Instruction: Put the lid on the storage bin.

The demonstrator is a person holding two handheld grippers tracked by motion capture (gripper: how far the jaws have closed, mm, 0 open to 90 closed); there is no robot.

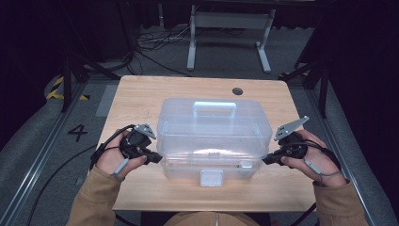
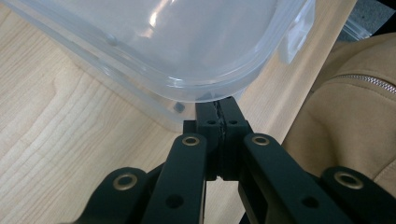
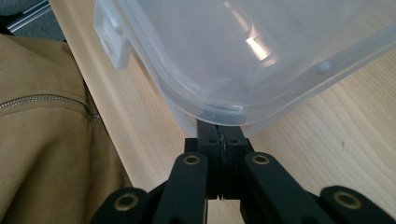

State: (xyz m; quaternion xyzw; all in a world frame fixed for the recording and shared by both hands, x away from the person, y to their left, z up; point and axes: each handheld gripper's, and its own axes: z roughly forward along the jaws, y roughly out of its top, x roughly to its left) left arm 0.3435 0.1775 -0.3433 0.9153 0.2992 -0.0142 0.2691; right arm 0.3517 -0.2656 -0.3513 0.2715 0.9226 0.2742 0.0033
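Now the wooden table carries a clear plastic box in its middle, lid on and handle on top. The left gripper has both jaws pressed together, tips under the box's lid rim at the left near corner. The right gripper is closed the same way at the right corner.

Storage box: middle of worktop. My left hand-held gripper at its left near corner, right hand-held gripper at its right near corner.
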